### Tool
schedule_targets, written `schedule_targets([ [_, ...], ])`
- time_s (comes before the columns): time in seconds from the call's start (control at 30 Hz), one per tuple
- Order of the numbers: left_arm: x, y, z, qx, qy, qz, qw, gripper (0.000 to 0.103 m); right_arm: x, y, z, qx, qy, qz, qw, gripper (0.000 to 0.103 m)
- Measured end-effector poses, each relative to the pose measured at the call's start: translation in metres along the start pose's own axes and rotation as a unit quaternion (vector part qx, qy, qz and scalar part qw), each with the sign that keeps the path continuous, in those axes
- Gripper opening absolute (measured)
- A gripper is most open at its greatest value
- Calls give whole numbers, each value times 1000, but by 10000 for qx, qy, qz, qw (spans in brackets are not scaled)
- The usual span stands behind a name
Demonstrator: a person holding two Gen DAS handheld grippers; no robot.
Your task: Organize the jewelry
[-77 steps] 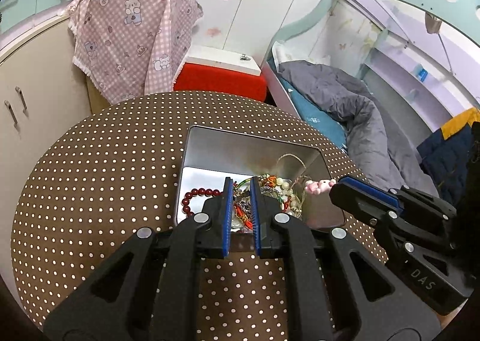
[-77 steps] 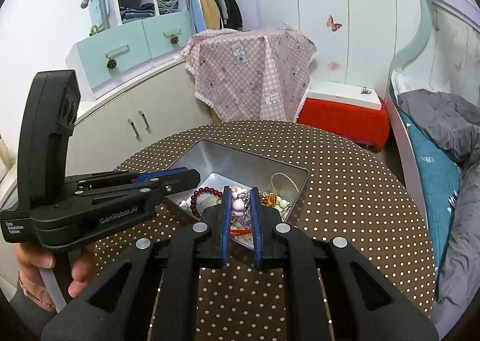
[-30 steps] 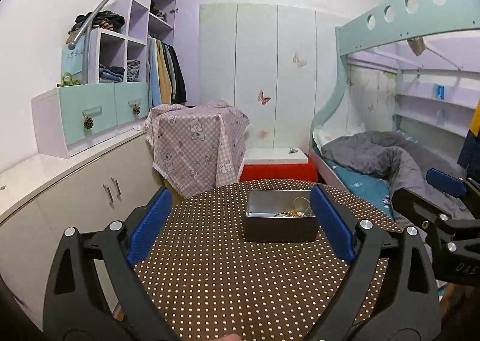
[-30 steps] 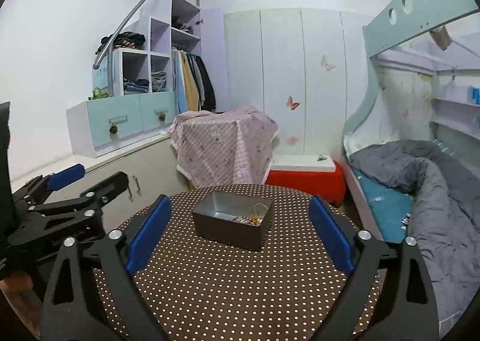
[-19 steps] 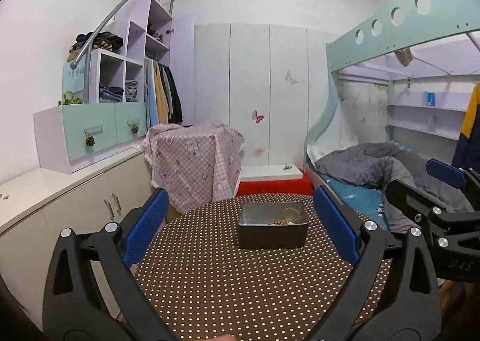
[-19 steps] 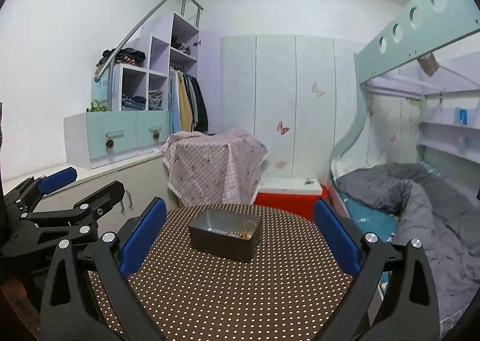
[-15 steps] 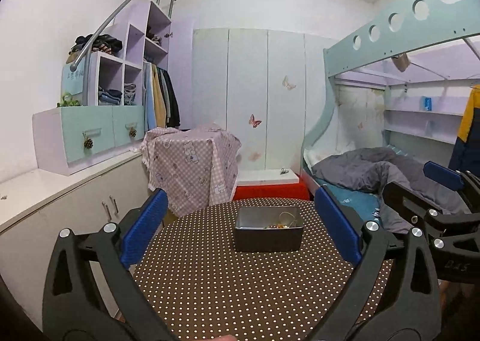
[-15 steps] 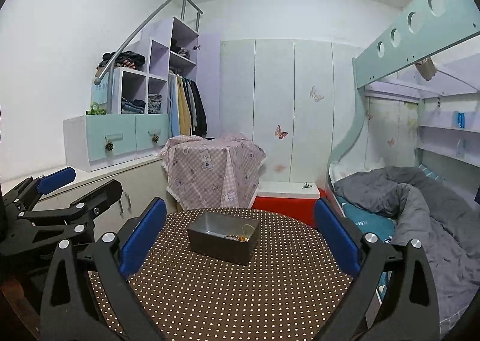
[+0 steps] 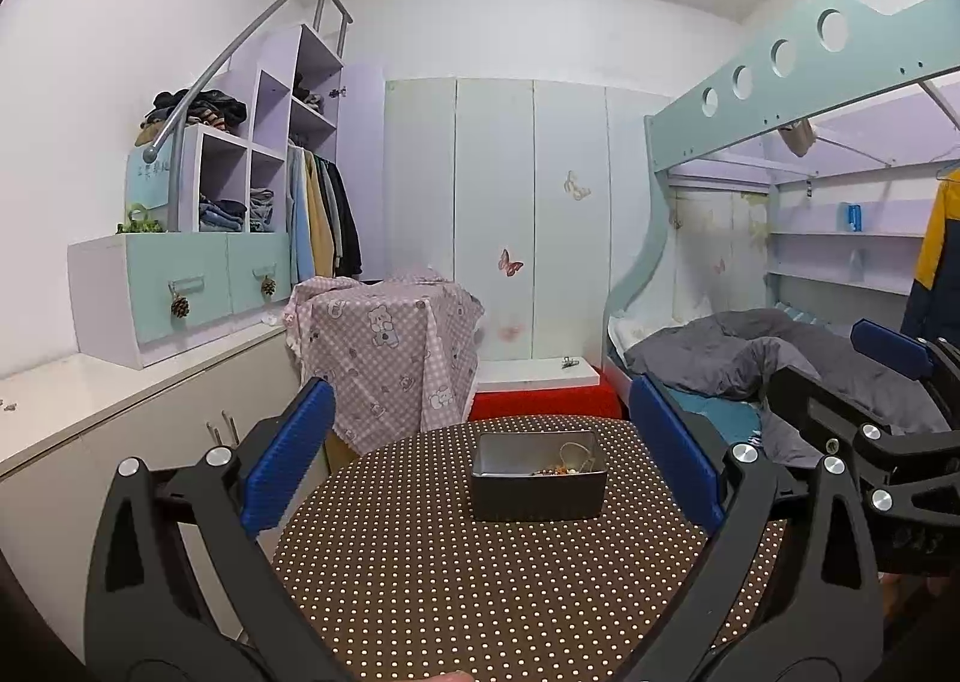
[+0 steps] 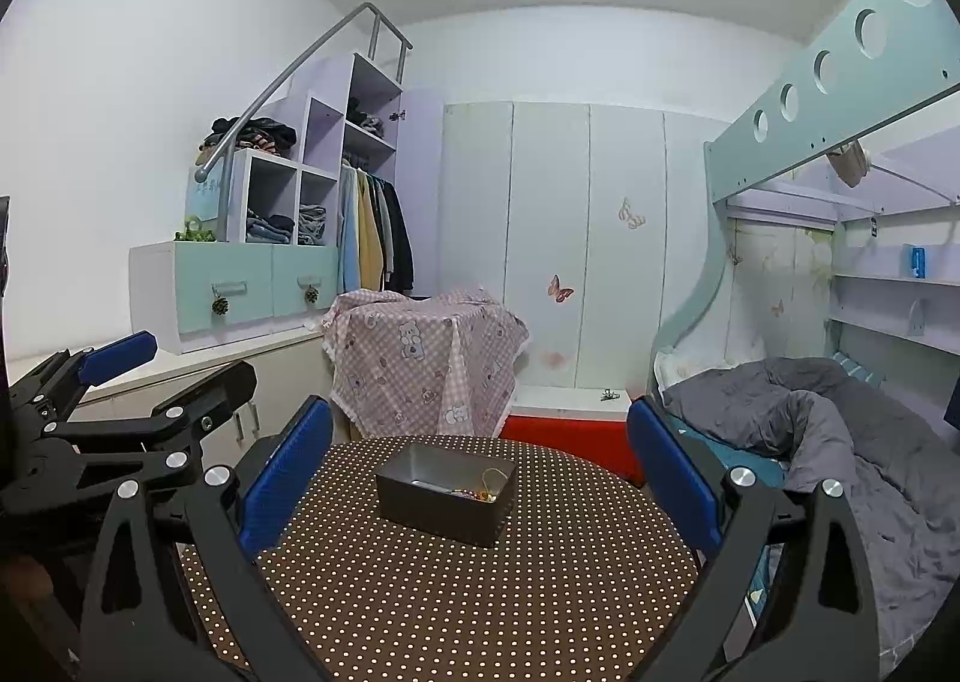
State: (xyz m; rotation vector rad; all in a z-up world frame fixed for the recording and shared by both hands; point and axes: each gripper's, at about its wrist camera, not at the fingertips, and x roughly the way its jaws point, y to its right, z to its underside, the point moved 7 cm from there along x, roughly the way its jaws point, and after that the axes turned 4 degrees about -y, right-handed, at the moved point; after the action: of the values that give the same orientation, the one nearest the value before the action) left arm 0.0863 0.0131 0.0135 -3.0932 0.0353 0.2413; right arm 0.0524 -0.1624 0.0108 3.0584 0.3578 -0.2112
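Both of my hand-held grippers are spread wide and empty: left hand-held gripper (image 9: pixel 480 472), right hand-held gripper (image 10: pixel 480 472), each well back from the metal tin (image 9: pixel 538 483). The tin sits lower centre of frame on the polka-dot counter (image 9: pixel 480 592), with the jewelry (image 9: pixel 564 466) piled inside. Nothing loose on the counter, so I'd judge the task done or nearly so.

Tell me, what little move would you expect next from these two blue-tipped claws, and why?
Probably one gripper, say the right gripper, should move forward and down toward the metal tin. Both it and the left gripper are wide open, empty and held back from the tin, while the jewelry lies heaped in one end of it on the dotted table.
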Motion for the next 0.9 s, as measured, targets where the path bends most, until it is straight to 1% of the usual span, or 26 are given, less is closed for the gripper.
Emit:
schedule_targets([
  [0.9,-3,1,-2,3,-32,-38,10000,97,4,0,0,41,-92,-26,9999,95],
])
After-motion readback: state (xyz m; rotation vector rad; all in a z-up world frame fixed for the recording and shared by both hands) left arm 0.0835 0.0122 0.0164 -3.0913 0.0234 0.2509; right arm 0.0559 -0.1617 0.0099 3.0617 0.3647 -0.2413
